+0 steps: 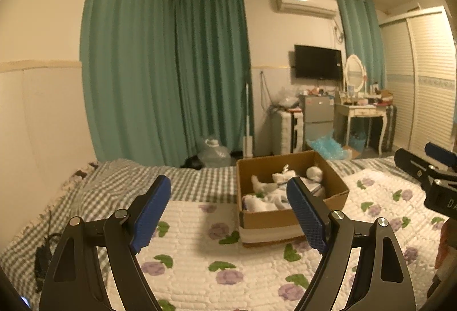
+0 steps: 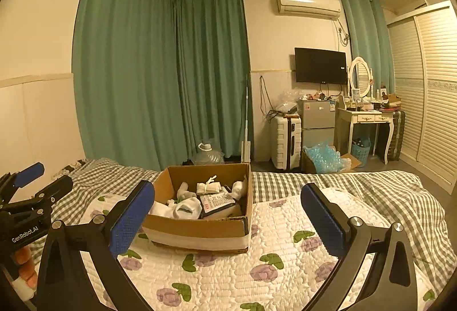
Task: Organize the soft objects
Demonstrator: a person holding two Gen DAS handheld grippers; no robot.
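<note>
Because the open brown cardboard box (image 2: 200, 225) sits on a soft white quilt printed with purple flowers (image 2: 285, 268) on the bed, I judge a downward push could tip it or crush its low front wall. Both tools hover short of it: the left hand-held gripper (image 1: 228, 214) and the right hand-held gripper (image 2: 228, 219) are each spread wide, holding nothing. Count: one box, two grippers. Inside lie several rolled white socks (image 2: 185, 209), perhaps five, a tied white bundle (image 2: 208, 187) and one dark printed packet (image 2: 217, 202); tangled items could snag and lift together.
</note>
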